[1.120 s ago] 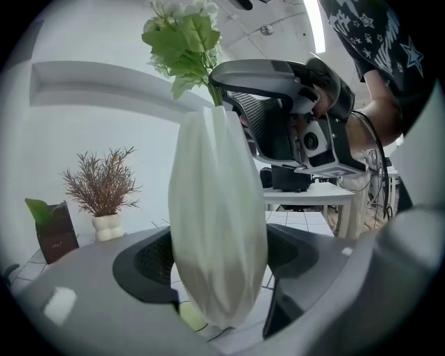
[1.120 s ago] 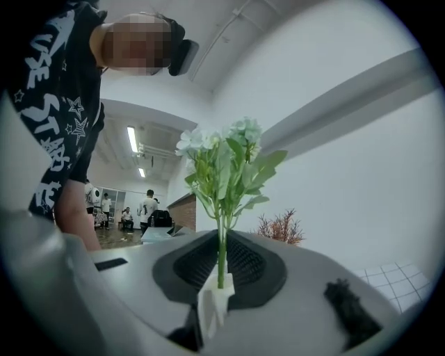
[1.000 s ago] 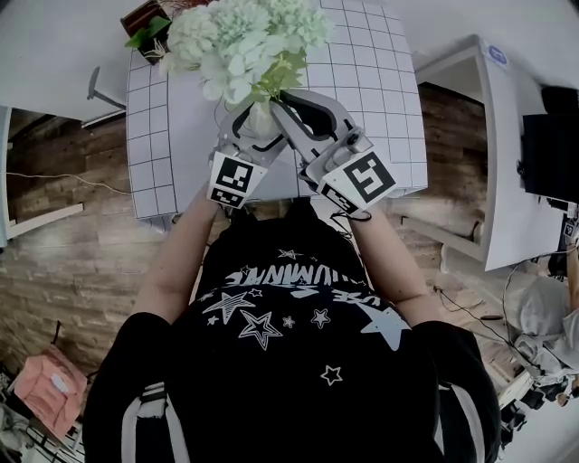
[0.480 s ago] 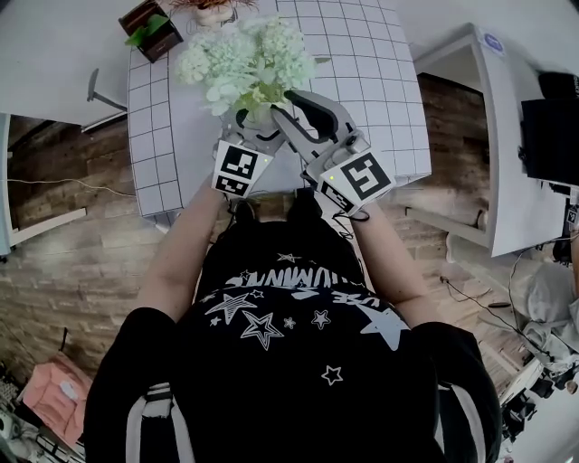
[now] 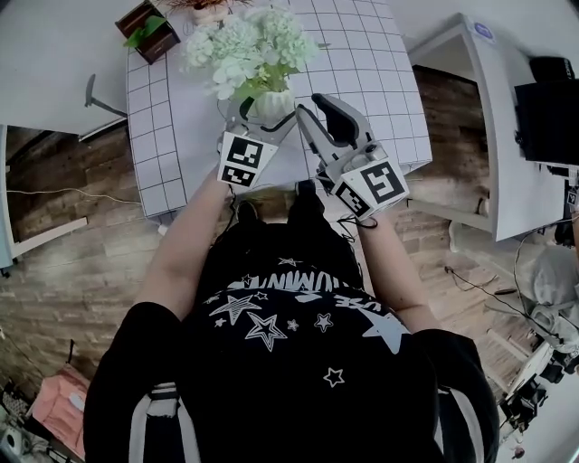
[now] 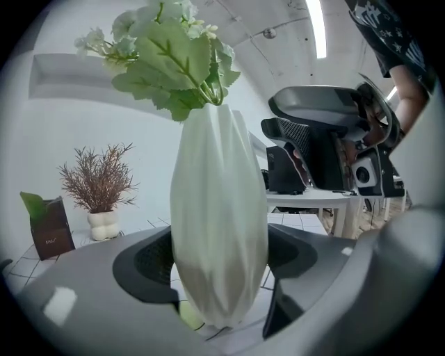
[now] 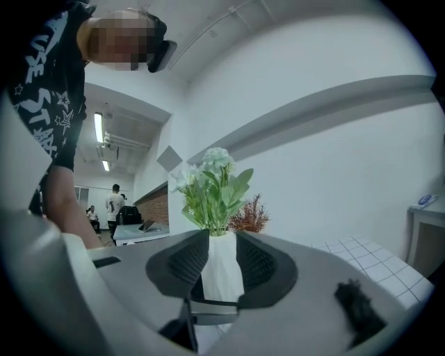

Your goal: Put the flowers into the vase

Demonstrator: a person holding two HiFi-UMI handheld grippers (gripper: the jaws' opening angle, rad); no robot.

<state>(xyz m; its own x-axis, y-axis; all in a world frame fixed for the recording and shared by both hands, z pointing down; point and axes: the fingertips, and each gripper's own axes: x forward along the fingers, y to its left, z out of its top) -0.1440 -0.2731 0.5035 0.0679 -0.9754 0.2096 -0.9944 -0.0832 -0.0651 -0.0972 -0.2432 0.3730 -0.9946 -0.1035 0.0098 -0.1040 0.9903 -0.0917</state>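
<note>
A ribbed white vase stands on the gridded table near its front edge, with the pale green-white flowers standing in its neck. My left gripper is shut on the vase, one pad against each side of its body; the flowers fan out above. My right gripper hangs just right of the vase, its jaws opening with nothing gripped. In the right gripper view the vase and the flowers show beyond the gap of the right gripper, apart from the pads.
A dried brown plant in a small white pot and a dark box with a green leaf stand at the table's far left corner. The white gridded table ends close to the person. A white cabinet stands at the right.
The right gripper has opened, let go of the flower stems and drawn back to the right of the vase. The left gripper keeps its hold on the vase.
</note>
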